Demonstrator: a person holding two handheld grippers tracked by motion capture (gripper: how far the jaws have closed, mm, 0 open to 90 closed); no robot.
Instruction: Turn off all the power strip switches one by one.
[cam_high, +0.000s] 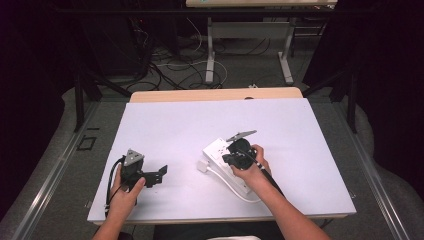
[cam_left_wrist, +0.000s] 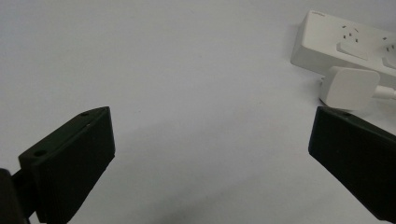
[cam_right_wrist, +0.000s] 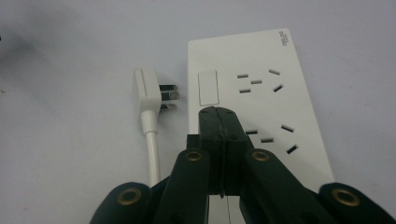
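Item 1, nearest the person: left gripper (cam_high: 161, 174), black plastic with a grey three-cornered plate on top, held in the left hand (cam_high: 126, 189) low over the table's near left part. Jaws spread wide with bare surface between them, nothing gripped.

Item 2: right gripper (cam_right_wrist: 218, 111), black, bolted linkage with brass-coloured pins. Jaws pressed together, pad against pad, nothing between them. The right hand (cam_high: 250, 170) holds it over the power strip, tips pointing down at the strip's face, just below its rocker switch (cam_right_wrist: 208, 87).

Item 3: power strip (cam_right_wrist: 261, 100), white glossy plastic, flat rectangular block with slotted sockets, lying right of the table's centre.

Item 4: plug (cam_right_wrist: 148, 89), white, flat-bodied with metal prongs, lying loose just beside the strip's edge, prongs toward it but apart from it. Its round white cord (cam_right_wrist: 153, 156) runs back toward the person.

Item 5: table (cam_high: 200, 120), matt white top, wooden far edge.
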